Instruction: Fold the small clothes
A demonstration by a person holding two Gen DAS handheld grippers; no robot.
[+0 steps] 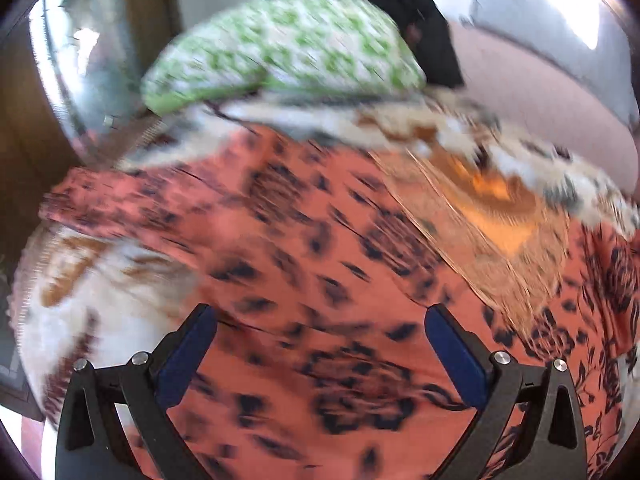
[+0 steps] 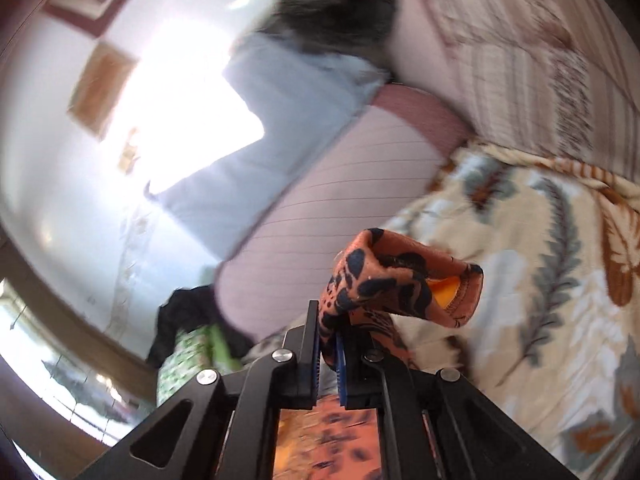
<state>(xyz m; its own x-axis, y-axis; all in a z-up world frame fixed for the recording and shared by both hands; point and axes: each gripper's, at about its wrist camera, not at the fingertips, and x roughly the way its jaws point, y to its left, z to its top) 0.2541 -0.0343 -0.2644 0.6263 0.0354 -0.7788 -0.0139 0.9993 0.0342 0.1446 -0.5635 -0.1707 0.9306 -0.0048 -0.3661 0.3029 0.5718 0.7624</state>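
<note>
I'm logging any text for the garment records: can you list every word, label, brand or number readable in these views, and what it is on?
None can be read.
Orange garment: dark floral print only, no label showing.
Green cloth: pattern only, blurred.
Bedspread: leaf print only.
Wall frames: too blurred to tell whether they carry text.

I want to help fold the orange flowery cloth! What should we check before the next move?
1. Right gripper pinching the orange cloth: ok, shut on an edge.
2. Left gripper free to grab: ok, open, nothing between its fingers.
3. Cloth below the left gripper spread out: ok, mostly flat on the bed cover.
4. Green patterned cloth out of the way: ok, lying beyond the orange one.
5. Corners lined up: cannot tell, too blurry.
</note>
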